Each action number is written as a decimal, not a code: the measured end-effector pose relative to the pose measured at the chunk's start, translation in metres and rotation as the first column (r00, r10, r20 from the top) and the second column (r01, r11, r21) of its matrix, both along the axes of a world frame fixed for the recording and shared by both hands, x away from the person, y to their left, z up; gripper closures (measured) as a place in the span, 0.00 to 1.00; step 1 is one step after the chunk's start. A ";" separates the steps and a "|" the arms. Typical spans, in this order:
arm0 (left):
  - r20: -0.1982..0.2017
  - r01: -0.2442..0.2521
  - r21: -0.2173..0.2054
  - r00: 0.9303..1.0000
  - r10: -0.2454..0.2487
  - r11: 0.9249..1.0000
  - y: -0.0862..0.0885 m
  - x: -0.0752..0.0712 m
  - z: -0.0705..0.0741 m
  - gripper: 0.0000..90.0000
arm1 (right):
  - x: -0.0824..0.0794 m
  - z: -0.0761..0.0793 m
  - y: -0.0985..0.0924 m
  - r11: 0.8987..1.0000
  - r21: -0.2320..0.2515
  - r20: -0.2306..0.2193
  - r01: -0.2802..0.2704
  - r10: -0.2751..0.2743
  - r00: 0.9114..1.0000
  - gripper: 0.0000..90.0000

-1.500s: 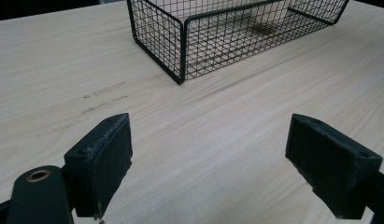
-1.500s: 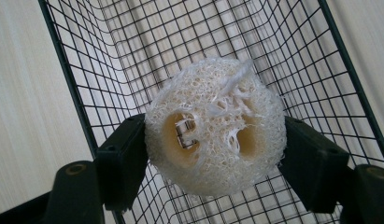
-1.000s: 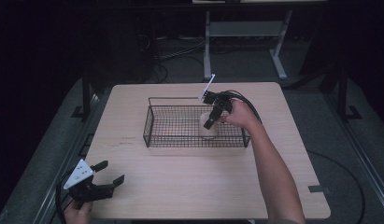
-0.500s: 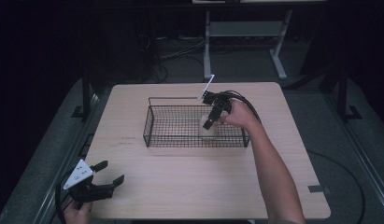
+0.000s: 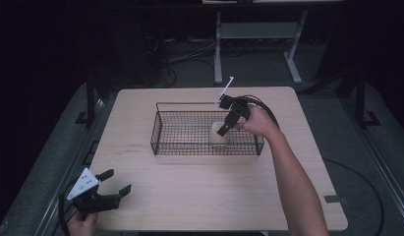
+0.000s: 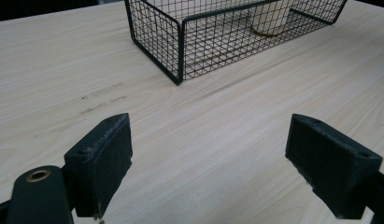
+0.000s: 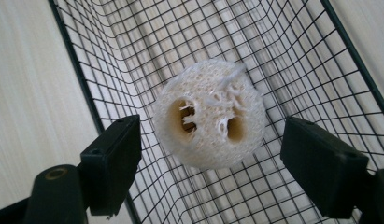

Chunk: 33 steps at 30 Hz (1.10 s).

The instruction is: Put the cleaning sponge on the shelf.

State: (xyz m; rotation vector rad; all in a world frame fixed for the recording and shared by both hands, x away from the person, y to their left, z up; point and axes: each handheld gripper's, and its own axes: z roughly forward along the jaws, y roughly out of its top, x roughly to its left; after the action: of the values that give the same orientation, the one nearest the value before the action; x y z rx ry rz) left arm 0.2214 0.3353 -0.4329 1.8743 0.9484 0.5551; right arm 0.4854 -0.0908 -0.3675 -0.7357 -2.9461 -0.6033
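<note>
Nothing has shifted since a second ago. My left gripper [image 5: 103, 189] rests at the table's [image 5: 199, 196] near-left corner, jaws spread over bare wood. In the wire basket [image 5: 162, 129] the loofah [image 5: 219, 136] stands on end; my right gripper [image 5: 228, 119] hangs over it, jaws spread apart. My right gripper view alone reveals the loofah's hollow channels.

Right hand-held gripper [image 5: 223, 129] jaws spread, arm outstretched; left hand-held gripper [image 5: 116, 184] jaws spread, low.
</note>
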 end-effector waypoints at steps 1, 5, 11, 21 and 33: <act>0.000 0.001 0.000 1.000 -0.001 1.000 0.000 0.000 0.000 0.15 | -0.001 0.001 -0.001 1.000 -0.007 -0.001 0.001 -0.001 1.000 0.22; 0.001 0.003 0.000 1.000 -0.003 1.000 -0.001 0.000 0.000 0.15 | -0.007 0.005 -0.001 1.000 -0.013 0.008 -0.008 0.008 1.000 0.21; 0.000 0.007 0.005 1.000 -0.007 1.000 -0.001 0.000 0.000 0.15 | -0.016 0.015 0.001 1.000 -0.002 0.009 -0.027 0.027 1.000 0.21; 0.001 0.004 0.001 1.000 -0.004 1.000 0.000 0.000 0.000 0.15 | -0.026 0.022 0.000 0.999 -0.018 0.006 -0.050 0.050 0.999 0.21; 0.001 0.006 0.000 1.000 -0.006 1.000 0.000 -0.001 0.000 0.15 | -0.044 0.022 -0.009 0.997 -0.011 0.002 -0.072 0.072 0.997 0.21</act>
State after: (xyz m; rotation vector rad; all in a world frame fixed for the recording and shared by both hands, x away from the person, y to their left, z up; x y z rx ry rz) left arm 0.2207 0.3352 -0.4327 1.8761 0.9426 0.5523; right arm 0.4413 -0.0995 -0.3459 -0.6274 -2.9655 -0.5840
